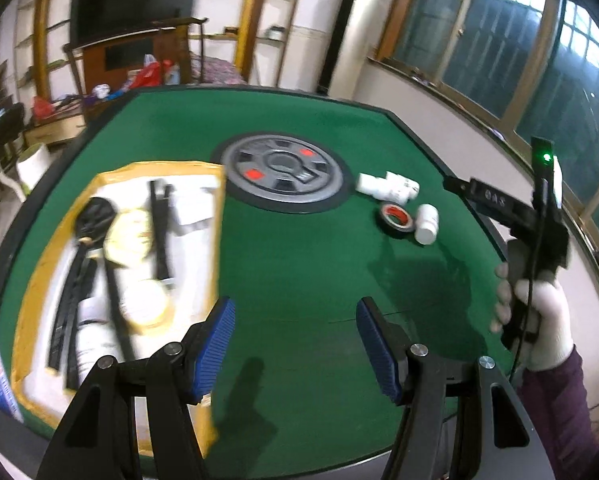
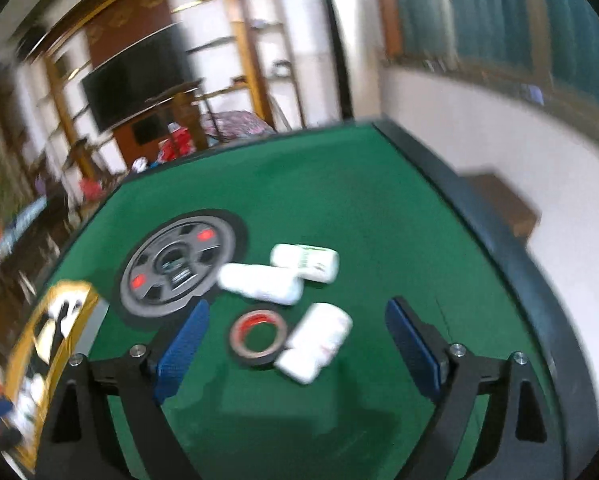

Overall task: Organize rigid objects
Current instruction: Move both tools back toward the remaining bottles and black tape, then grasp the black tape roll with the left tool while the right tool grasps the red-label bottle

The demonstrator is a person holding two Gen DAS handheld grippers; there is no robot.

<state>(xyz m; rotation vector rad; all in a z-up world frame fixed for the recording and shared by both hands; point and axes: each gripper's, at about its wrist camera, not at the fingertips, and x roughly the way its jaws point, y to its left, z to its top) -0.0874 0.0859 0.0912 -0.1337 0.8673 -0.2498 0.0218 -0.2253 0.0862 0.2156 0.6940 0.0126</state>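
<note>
A: State the condition of both tools.

B: The left gripper (image 1: 295,344) stands with its fingers (image 1: 215,346) apart and nothing between them, above bare green felt beside the tray (image 1: 39,272). The right gripper (image 2: 295,344) has its blue fingers (image 2: 181,350) spread wide and empty. A gloved hand (image 1: 539,320) carries it at the right edge of the left wrist view.

A: Where are the items to be organized?

B: Four remain loose on the counter (image 1: 299,264), right of the round centre plate (image 1: 281,172): a roll of tape (image 2: 259,338) lying flat, a white bottle (image 2: 317,342) on its side touching the roll, and two more white containers (image 2: 261,282) just behind, touching each other. The tray already holds several items, including black tools and pale rolls; blur prevents a finer listing.

A: Recommended procedure for the next pick?

B: The tape roll is probably the target, since it sits nearest the midline of the right gripper. Approach so the fingers bracket the roll across its outer rim. The adjoining bottle is likely to roll if nudged, so keep the right-hand finger between roll and bottle, or take the bottle first across its body.

A: Surface and surroundings?

B: Green felt top with a dark raised rim. Behind it: shelving, a dark screen, a tall floor-standing unit, and windows along the right wall.
</note>
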